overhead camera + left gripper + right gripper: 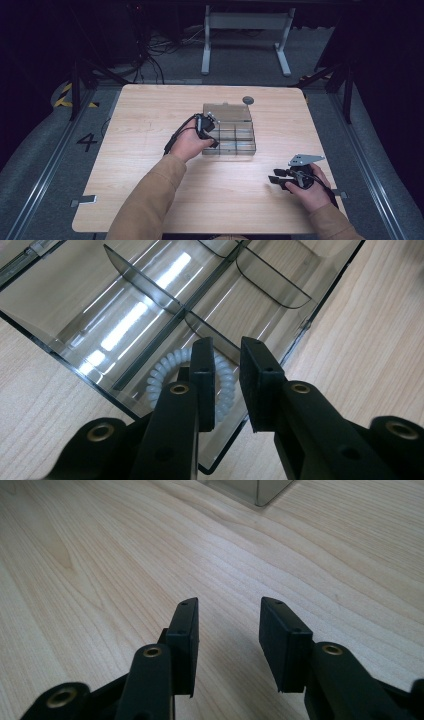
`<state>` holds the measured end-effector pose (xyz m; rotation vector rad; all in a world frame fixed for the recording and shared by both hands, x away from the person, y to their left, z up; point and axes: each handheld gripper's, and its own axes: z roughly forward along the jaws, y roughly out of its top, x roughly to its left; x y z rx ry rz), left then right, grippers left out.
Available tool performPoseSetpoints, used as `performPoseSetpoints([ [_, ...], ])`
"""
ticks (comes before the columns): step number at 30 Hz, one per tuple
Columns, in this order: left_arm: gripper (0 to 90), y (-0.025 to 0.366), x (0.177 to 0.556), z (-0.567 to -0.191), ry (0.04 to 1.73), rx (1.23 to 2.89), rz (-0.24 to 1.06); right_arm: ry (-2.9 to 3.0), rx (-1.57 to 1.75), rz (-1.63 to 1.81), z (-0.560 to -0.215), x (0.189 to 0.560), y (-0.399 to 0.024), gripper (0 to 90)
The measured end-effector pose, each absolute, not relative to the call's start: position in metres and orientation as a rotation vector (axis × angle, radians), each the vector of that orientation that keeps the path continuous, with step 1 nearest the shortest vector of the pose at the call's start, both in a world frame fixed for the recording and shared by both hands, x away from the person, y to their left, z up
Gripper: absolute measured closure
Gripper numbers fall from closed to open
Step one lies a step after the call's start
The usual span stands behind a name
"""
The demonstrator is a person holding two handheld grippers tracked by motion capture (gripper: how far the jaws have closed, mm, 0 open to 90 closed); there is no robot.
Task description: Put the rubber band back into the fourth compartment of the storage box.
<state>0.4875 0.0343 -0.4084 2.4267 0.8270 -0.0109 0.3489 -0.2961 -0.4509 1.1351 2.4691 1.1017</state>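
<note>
High view: left gripper (pixel 212 131) sits over the near-left corner of the clear box (pixel 243 131), mid-table (pixel 150 200). Right gripper (pixel 280 178) idles at 4 o'clock from the box, well apart.

Left gripper view: jaws slightly parted, gripping nothing. White coil tie (pixel 162 371) lies in the corner compartment just under the left jaw. Judged light, springy, soft, slick; pinch across one side of the ring.

Right gripper view: jaws open, empty, over bare wood.
</note>
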Motion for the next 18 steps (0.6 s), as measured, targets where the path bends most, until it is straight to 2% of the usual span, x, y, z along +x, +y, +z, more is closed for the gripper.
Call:
performPoseSetpoints([
  [18,74.1,0.050,0.473,-0.381,0.821,2.342,-0.005,2.490,1.121,1.100,-0.452,0.356,-0.291,60.4],
])
